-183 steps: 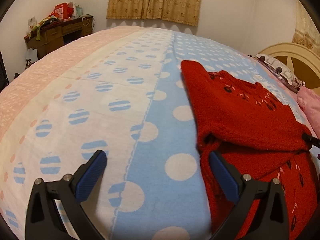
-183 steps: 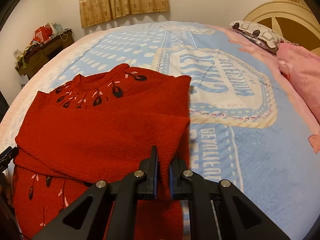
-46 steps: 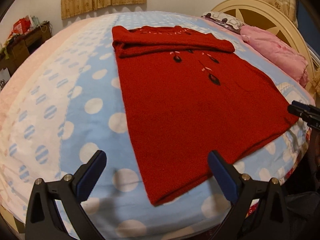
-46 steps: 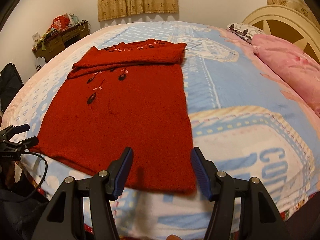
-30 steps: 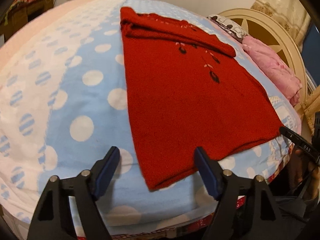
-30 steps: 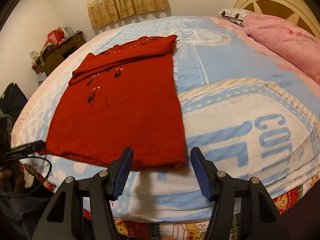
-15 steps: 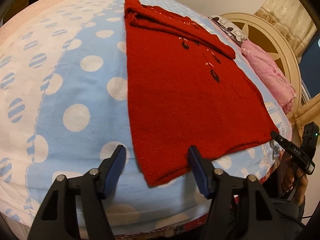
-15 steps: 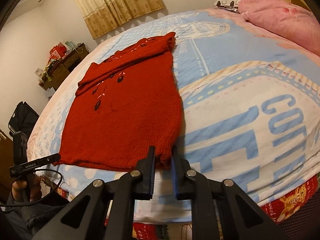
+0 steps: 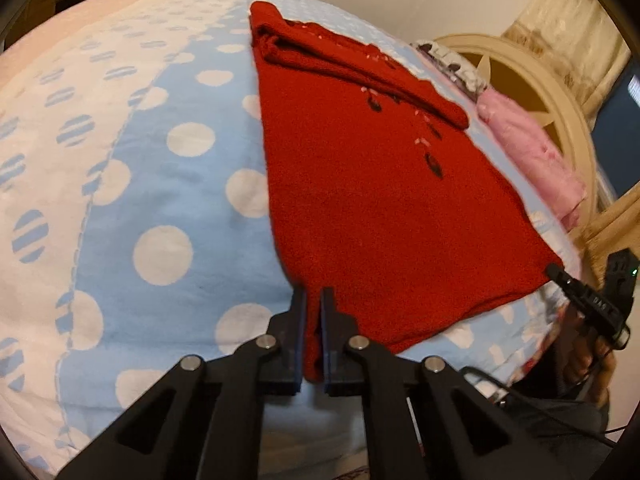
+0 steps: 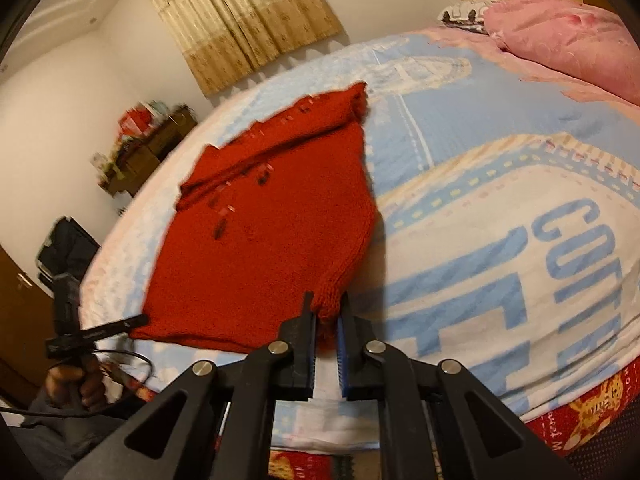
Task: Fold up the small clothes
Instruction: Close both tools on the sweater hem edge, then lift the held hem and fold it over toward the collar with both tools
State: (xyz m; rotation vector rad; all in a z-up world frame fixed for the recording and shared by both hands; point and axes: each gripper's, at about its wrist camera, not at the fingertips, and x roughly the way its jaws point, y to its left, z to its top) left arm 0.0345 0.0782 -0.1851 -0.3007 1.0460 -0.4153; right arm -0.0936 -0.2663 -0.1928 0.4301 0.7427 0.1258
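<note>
Left wrist view: the left gripper (image 9: pixel 313 300) is clenching its blue-padded fingers (image 9: pixel 298 332) on the near left hem corner of the red knitted sweater (image 9: pixel 372 200), which is lying flat on the blue polka-dot bedspread (image 9: pixel 160 208), sleeves folded across its top.

Right wrist view: the right gripper (image 10: pixel 326 304) is pinching the sweater's (image 10: pixel 260 248) ribbed right hem corner, lifting the fuzzy knit slightly off the lettered bedspread (image 10: pixel 520 240).

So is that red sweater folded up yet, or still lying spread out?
Partly folded: the red sweater has its top doubled over, the body lies flat on the bed.
</note>
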